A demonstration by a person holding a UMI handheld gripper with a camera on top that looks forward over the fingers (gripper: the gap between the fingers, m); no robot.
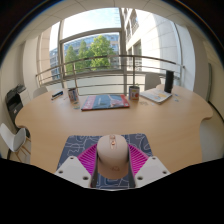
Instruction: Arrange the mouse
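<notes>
A beige computer mouse [113, 155] sits between my gripper's [112, 172] two fingers, its front pointing away from me. The magenta pads [88, 160] press on its left and right sides, so the gripper is shut on it. Under and around the mouse lies a grey-blue patterned mouse mat [68, 150] on the near edge of a wooden table [60, 120]. I cannot tell whether the mouse rests on the mat or hangs just above it.
Farther back on the table lie a flat reddish mat [105, 101], a cup [72, 96] to its left, a cup [134, 92] to its right and a white laptop [155, 95] with a dark upright object [168, 80]. Chairs [14, 100] stand at the left.
</notes>
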